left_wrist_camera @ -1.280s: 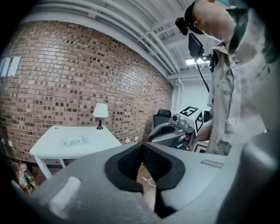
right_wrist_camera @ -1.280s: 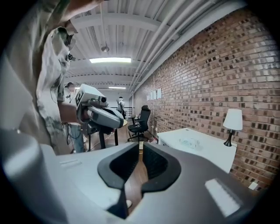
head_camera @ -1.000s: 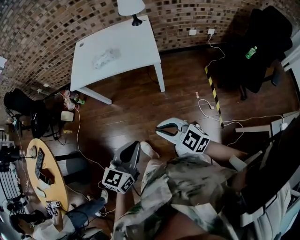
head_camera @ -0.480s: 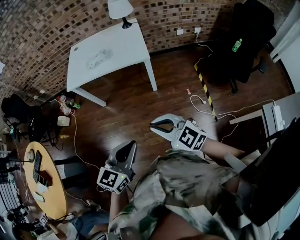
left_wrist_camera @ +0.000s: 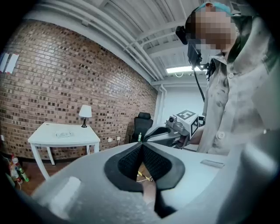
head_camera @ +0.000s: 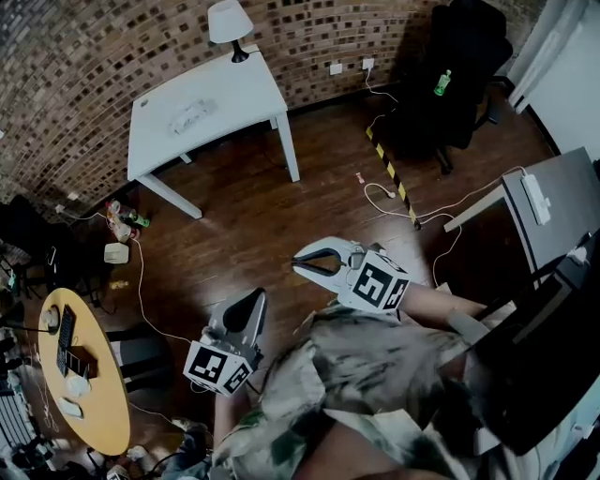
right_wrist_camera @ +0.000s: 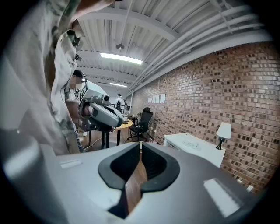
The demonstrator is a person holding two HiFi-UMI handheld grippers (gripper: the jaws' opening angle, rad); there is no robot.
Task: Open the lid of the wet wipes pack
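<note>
The wet wipes pack (head_camera: pixel 192 116) lies flat on the white table (head_camera: pixel 246 86) at the far side of the room, beside a lamp (head_camera: pixel 228 23). Both grippers are held close to the person's body over the wooden floor, far from the table. My left gripper (head_camera: pixel 255 298) is shut and empty, and my right gripper (head_camera: pixel 300 266) is shut and empty too. In the left gripper view the jaws (left_wrist_camera: pixel 142 144) meet, with the pack (left_wrist_camera: pixel 64 134) small on the table (left_wrist_camera: pixel 52 141) behind. The right gripper view shows its jaws (right_wrist_camera: pixel 140 144) closed and the pack (right_wrist_camera: pixel 191 142) far off.
A black office chair with a green bottle (head_camera: pixel 441 82) stands at the back right. Yellow-black tape (head_camera: pixel 389 173) and white cables (head_camera: pixel 412 211) lie on the floor. A round yellow table (head_camera: pixel 103 403) is at the left, a grey desk (head_camera: pixel 553 225) at the right, bottles (head_camera: pixel 122 220) by the white table.
The head view has swung, so the white table, lamp and chair sit further left and higher in the picture. Both grippers stay shut near the body.
</note>
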